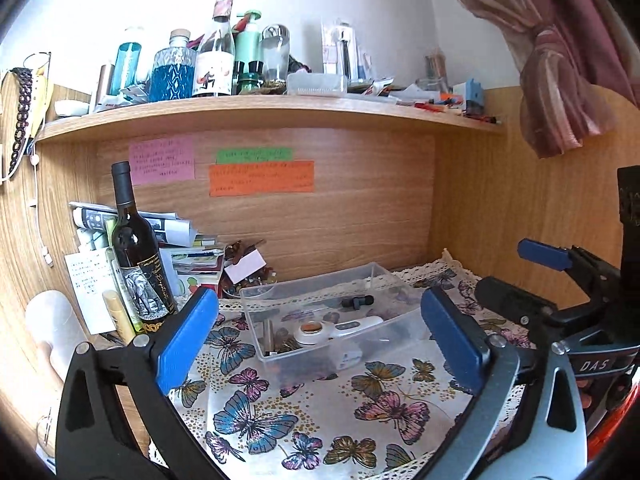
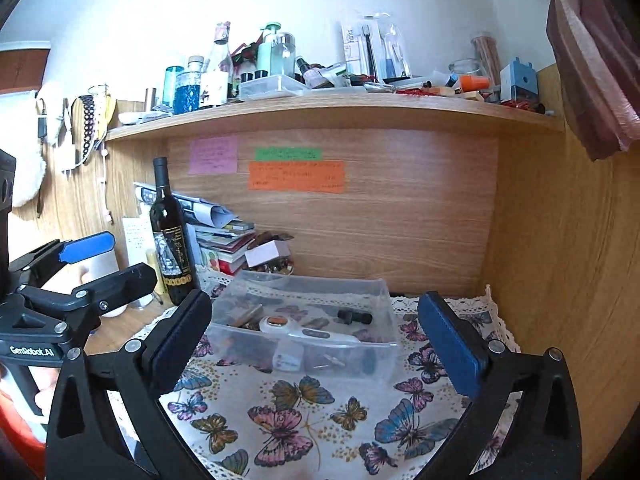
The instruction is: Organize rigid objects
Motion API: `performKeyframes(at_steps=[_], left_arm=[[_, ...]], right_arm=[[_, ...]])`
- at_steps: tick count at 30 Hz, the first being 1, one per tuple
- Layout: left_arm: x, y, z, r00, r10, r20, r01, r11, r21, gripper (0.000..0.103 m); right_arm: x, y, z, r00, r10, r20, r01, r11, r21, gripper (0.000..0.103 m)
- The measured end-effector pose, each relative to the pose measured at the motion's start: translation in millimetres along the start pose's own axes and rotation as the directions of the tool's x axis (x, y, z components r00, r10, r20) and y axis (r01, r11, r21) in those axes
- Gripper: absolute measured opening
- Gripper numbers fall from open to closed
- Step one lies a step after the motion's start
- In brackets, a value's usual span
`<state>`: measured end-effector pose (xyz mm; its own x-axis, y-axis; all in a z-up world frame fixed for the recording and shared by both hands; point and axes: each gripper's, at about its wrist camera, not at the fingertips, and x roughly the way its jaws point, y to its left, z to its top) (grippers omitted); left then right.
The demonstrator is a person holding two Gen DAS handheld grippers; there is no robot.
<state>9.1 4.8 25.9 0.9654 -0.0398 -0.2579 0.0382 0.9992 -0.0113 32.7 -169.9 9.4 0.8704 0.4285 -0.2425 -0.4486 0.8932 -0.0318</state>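
A clear plastic box (image 1: 394, 280) (image 2: 384, 292) stands on the butterfly cloth (image 1: 304, 412) (image 2: 304, 424). Inside lie a white thermometer-like device with an orange button (image 1: 332, 328) (image 2: 296, 326), a small black clip (image 1: 357, 301) (image 2: 355, 316) and other small items. My left gripper (image 1: 320, 340) is open and empty, just in front of the box. My right gripper (image 2: 316, 344) is open and empty, also in front of the box. Each gripper shows at the edge of the other's view: the right (image 1: 536, 280), the left (image 2: 104, 264).
A dark wine bottle (image 1: 138, 256) (image 2: 172, 236) stands left of the box, beside a pile of books and papers (image 1: 188, 252) (image 2: 224, 236). A wooden shelf (image 1: 280, 110) (image 2: 340, 106) overhead carries several bottles and clutter. Wooden walls close the back and right; a curtain (image 1: 568, 80) hangs at right.
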Motion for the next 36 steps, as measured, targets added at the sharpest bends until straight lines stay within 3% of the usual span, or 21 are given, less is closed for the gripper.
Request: performKeyframes(at_steps=[11, 36], left_arm=[[-6.5, -0.6, -2.9, 1.000, -0.014, 0.007, 0.014, 1.000, -0.017, 0.103], [-4.5, -5.6, -1.3, 1.000, -0.013, 0.005, 0.013, 1.000, -0.020, 0.103]], right_arm=[[-12.0, 1.6, 2.3, 0.999, -0.002, 0.036, 0.002, 1.000, 0.014, 0.103], [-6.9, -5.2, 1.3, 1.000, 0.010, 0.020, -0.011, 0.999, 0.045, 0.103]])
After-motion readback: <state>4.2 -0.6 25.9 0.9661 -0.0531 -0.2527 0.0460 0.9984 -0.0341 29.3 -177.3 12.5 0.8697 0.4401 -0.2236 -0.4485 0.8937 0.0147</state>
